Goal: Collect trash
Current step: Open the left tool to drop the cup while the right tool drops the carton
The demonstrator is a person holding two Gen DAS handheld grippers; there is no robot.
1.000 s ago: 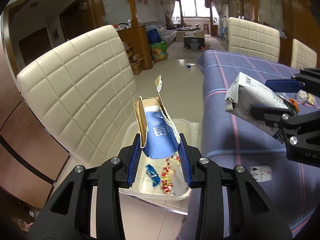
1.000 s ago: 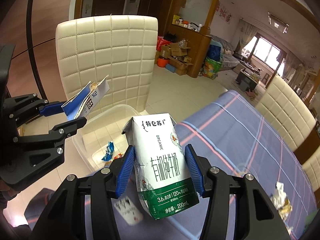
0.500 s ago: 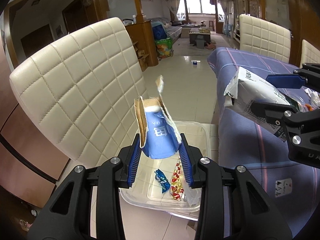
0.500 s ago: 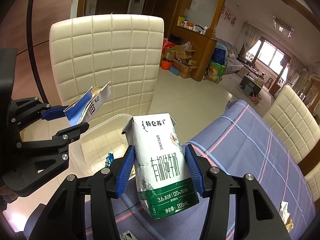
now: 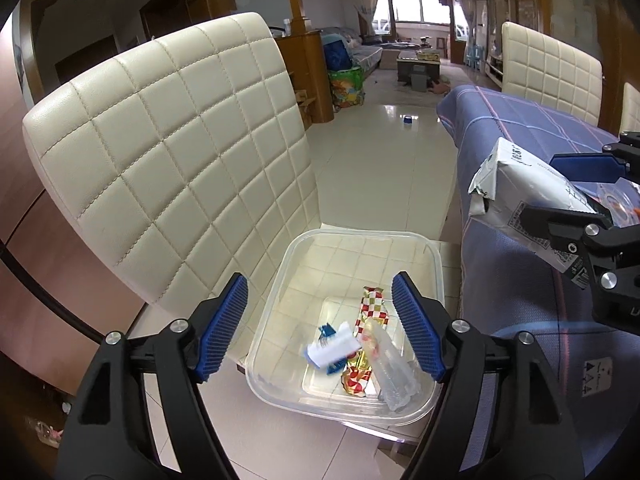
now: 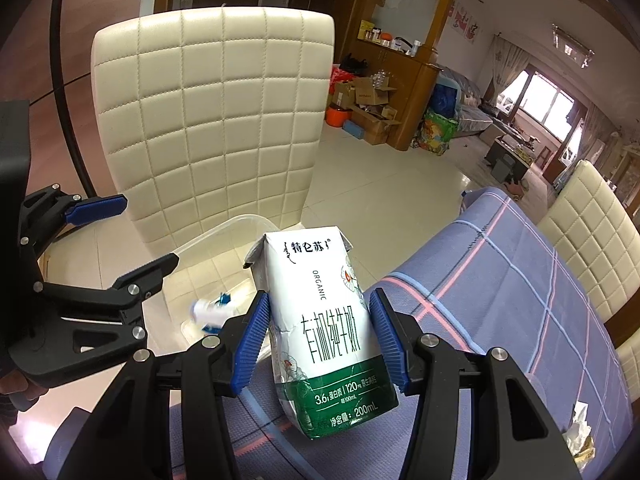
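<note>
My left gripper (image 5: 320, 322) is open and empty above a clear plastic bin (image 5: 362, 240) on a chair seat. A blue and white carton (image 5: 332, 350) lies blurred in the bin among candy wrappers (image 5: 372, 304) and a crushed clear bottle (image 5: 394, 372). My right gripper (image 6: 318, 336) is shut on a white and green milk carton (image 6: 324, 320), held over the table edge beside the bin. That milk carton also shows at the right of the left wrist view (image 5: 520, 196). The left gripper shows at the left of the right wrist view (image 6: 124, 236).
The bin sits on a cream quilted chair (image 5: 168, 152). A table with a purple checked cloth (image 6: 500, 280) is on the right, with crumpled wrappers (image 6: 580, 428) on it. More cream chairs (image 5: 548, 64) stand behind the table.
My left gripper opened and let go of the blue and white carton, which dropped into the bin. My right gripper still holds the milk carton and moved little.
</note>
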